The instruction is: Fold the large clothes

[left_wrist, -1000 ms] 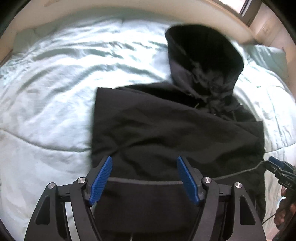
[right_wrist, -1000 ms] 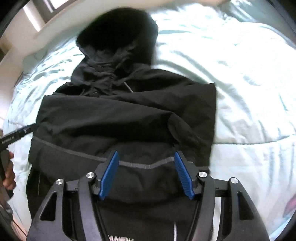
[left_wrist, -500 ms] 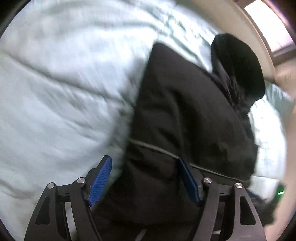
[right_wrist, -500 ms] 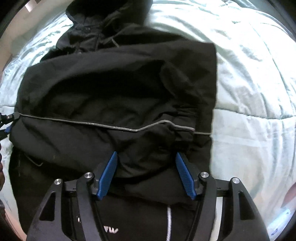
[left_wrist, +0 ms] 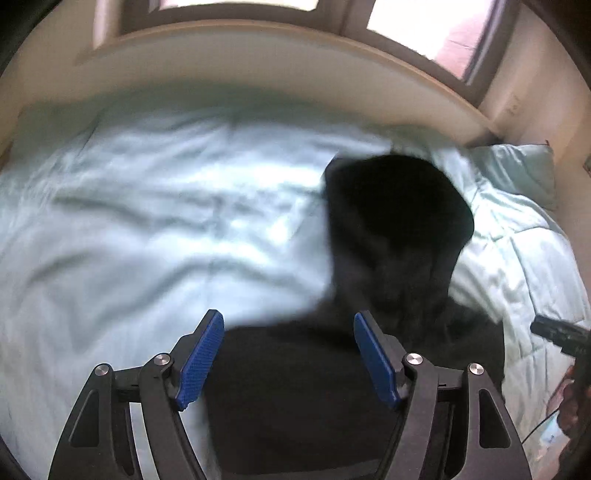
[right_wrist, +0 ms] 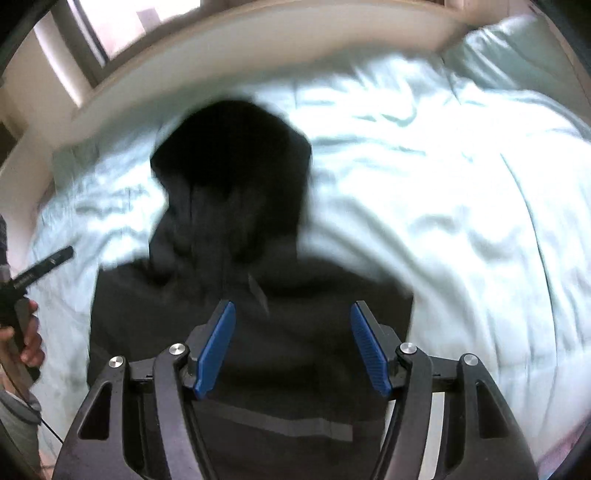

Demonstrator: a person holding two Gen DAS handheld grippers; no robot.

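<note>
Though motion-blurred, black hooded jacket (right_wrist: 251, 314) on pale duvet (right_wrist: 424, 192).

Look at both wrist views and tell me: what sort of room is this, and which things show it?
Most likely a bedroom. A pale green quilt covers a bed, a matching pillow lies in the corner, and a window sits above the ledge behind. A black hoodie lies on the quilt.

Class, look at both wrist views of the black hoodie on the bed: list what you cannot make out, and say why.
1. Hoodie hem: in the right wrist view, hidden behind the right claw and cut by the bottom edge.
2. Hood detail: left wrist view, motion blur and darkness.
3. Sleeves: neither view shows them clearly.
4. Left claw: whether its open fingers touch the cloth is unclear.
</note>
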